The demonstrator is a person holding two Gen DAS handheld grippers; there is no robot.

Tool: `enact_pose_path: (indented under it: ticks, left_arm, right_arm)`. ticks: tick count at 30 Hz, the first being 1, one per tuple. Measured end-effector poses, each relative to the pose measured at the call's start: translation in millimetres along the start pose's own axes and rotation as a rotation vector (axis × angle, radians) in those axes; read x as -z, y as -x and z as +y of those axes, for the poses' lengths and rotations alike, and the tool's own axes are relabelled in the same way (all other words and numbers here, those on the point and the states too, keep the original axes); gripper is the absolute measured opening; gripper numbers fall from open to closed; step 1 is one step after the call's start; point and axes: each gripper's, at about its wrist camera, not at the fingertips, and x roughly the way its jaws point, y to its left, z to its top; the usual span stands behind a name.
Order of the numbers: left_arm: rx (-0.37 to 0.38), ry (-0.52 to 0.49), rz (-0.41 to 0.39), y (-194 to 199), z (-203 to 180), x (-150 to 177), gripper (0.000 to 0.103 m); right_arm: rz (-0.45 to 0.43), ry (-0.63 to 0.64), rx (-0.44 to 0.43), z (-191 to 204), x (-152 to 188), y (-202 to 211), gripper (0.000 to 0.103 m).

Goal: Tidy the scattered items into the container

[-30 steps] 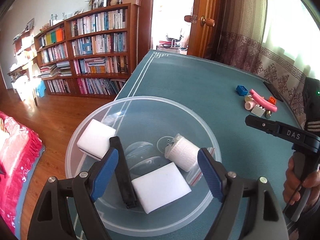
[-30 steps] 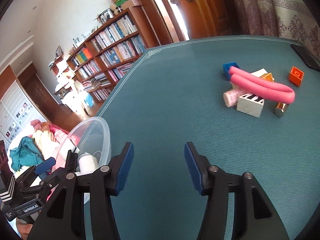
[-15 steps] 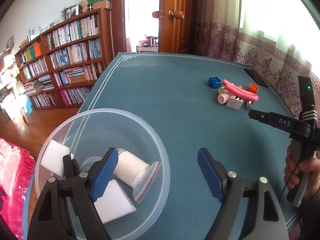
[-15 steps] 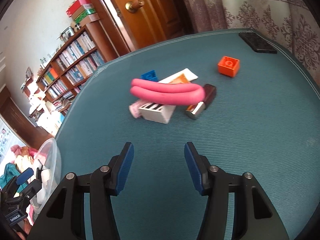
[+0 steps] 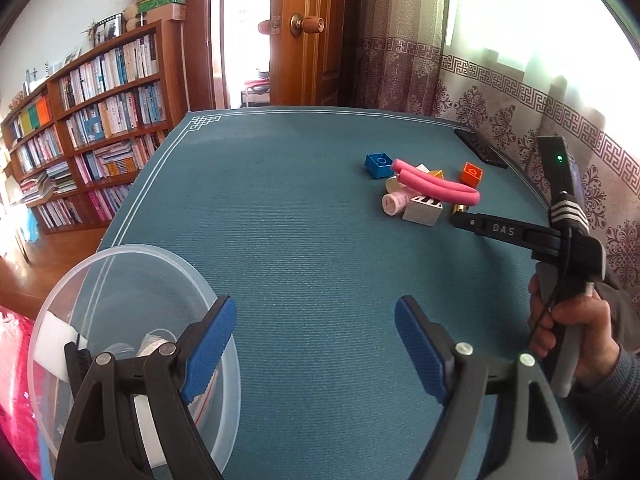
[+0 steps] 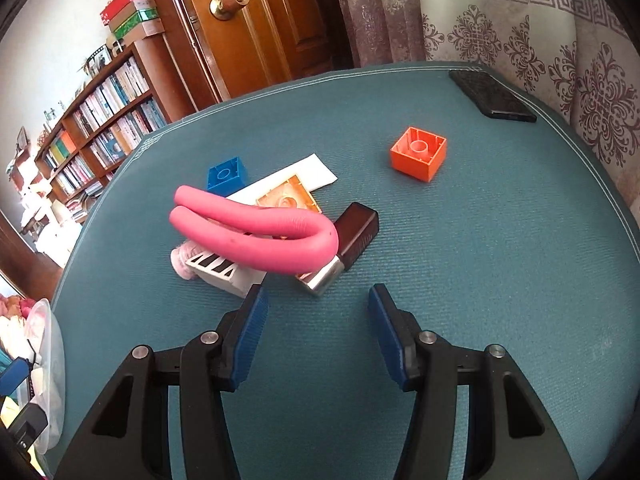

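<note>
On the far right of the teal table (image 5: 280, 220), a small heap of loose items is lying well apart from the clear plastic bowl (image 5: 120, 252) at the near left edge. The right gripper (image 6: 314, 312) is hovering just short of the heap, fingers spread wide and holding nothing. The left gripper (image 5: 316, 344) is hanging beside the bowl, also wide and empty.

The pink foam tube (image 6: 256, 236), bent into a U, is resting across the top of the heap. It looks light, soft and springy; a pinch at the bend should compress it and hold, though the legs may flop.

- Under it: a white ribbed block (image 6: 224, 272) and a small pinkish roll (image 6: 180, 260), partly hidden.
- The dark case with a metal end (image 6: 344, 248) is touching the tube's bend; it looks rigid and smooth, likely slippery, best gripped across its narrow sides.
- The blue brick (image 6: 226, 176) and orange brick (image 6: 418, 152) look hard, light and square-sided, so easy to pinch. The orange one is sitting alone, farther right.

The bowl is already holding white blocks and a bagged roll.
</note>
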Motion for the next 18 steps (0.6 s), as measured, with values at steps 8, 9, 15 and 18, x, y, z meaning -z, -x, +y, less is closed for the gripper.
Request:
enact_pose_path:
  ticks: [8,9,15,18]
  left_arm:
    - [0.02,-0.008,0.022,-13,-11,-6,0.085]
    - [0.023,-0.008,0.025,-15,-12,-7,0.085]
    - [0.032,-0.004,0.038,-28,-22,-15,0.085]
    - [0.043,0.0,0.05,-35,-28,-17,0.085]
  right_arm:
    - [-0.039,0.036,0.097,-1,-16,-16,0.056]
    - [-0.038,0.038,0.093,-3,-16,-16,0.056]
    - [-0.037,0.032,0.105,-20,-20,-13,0.027]
    - [-0.032,0.034,0.088,-33,-21,-10,0.021]
